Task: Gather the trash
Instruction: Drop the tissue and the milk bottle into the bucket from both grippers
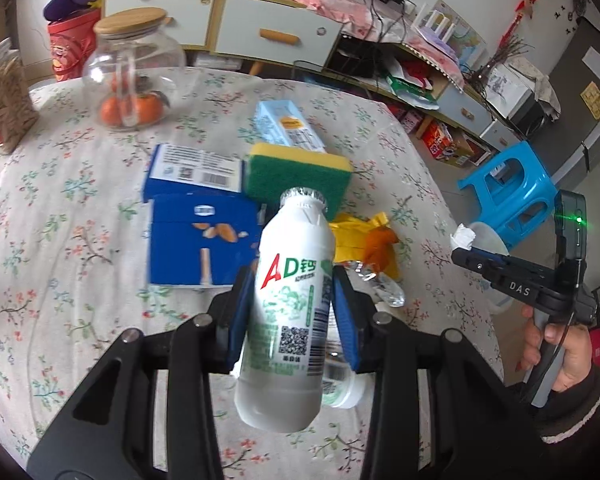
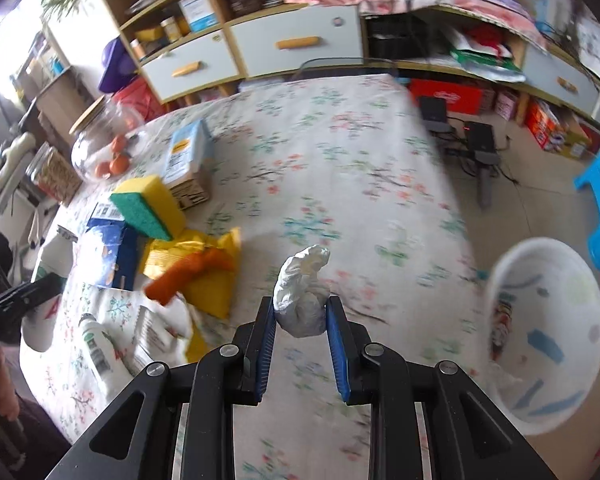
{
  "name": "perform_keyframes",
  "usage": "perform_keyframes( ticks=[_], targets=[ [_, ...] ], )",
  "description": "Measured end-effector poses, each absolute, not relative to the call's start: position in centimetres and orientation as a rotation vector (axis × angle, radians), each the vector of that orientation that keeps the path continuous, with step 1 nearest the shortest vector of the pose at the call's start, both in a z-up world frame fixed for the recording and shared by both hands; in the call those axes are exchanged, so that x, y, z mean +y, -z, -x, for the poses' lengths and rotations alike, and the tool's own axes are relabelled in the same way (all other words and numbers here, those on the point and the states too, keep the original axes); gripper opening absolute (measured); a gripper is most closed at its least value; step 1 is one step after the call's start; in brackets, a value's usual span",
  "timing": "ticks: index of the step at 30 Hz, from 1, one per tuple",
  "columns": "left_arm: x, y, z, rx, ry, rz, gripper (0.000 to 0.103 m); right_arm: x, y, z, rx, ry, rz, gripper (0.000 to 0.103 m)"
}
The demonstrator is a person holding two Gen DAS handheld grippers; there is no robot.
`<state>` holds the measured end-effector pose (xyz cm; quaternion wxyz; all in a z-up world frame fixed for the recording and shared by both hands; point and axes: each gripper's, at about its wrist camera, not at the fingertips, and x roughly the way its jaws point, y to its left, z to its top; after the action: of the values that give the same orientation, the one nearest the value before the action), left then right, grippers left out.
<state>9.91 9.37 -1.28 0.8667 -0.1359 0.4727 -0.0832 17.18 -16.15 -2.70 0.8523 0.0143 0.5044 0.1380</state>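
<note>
We have both pieces of trash in hand and off the worktop, so the step looks like the carry to the bin. Our left gripper is clamped on a white bottle, its blue pads pressing the label on both sides, the foil-capped neck pointing away from us and the base hanging toward the camera. Our right gripper is pinched narrow on a crumpled tissue, which sticks up between the pads; the left view shows the same wad at that gripper's tip.

The white bin stands on the floor just off the worktop's right edge, with what look like wrappers already inside. We judge the next move calls for swinging the right gripper over the rim and opening it, then bringing the bottle across the same way, high enough to clear the rim.

More trash lies on the worktop: a second bottle, a yellow wrapper with orange peel on it, and some clear crumpled plastic.

Writing: the held bottle reads "AD" in red and green with a green Chinese character beside it, plus a QR code and barcode lower down. The right gripper's arm is marked "DAS". The boxes carry barcodes and small print too fine to read
</note>
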Motion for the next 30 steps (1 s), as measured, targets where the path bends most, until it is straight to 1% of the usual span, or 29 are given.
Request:
perform_keyframes(
  ticks=[13, 22, 24, 25, 26, 27, 30],
  targets=[
    [1.4, 1.6, -11.8, 1.010, 0.275, 0.214, 0.041, -28.0, 1.5, -14.4, 1.062, -0.124, -0.146, 0.026],
    [-6.8, 1.4, -13.1, 1.028, 0.394, 0.120, 0.041, -34.5, 1.5, -12.8, 1.069, -0.011, -0.229, 0.029],
    [-8.6, 1.4, -13.3, 1.032, 0.420, 0.102, 0.041, -35.6, 1.4, -12.6, 1.069, 0.016, -0.250, 0.035],
    [-9.4, 1.4, -13.4, 1.034, 0.431, 0.092, 0.041, -36.2, 1.3, -12.4, 1.064, 0.029, -0.261, 0.047],
    [-10.6, 1.4, -13.5, 1.036, 0.447, 0.080, 0.041, -36.6, 1.2, -12.2, 1.056, 0.035, -0.273, 0.063],
    [-11.3, 1.4, -13.6, 1.038, 0.458, 0.072, 0.041, -37.2, 1.0, -11.9, 1.043, 0.038, -0.284, 0.067],
    [-13.8, 1.4, -13.9, 1.040, 0.487, 0.047, 0.041, -38.6, 0.7, -11.2, 1.029, 0.049, -0.301, 0.068]
  ],
)
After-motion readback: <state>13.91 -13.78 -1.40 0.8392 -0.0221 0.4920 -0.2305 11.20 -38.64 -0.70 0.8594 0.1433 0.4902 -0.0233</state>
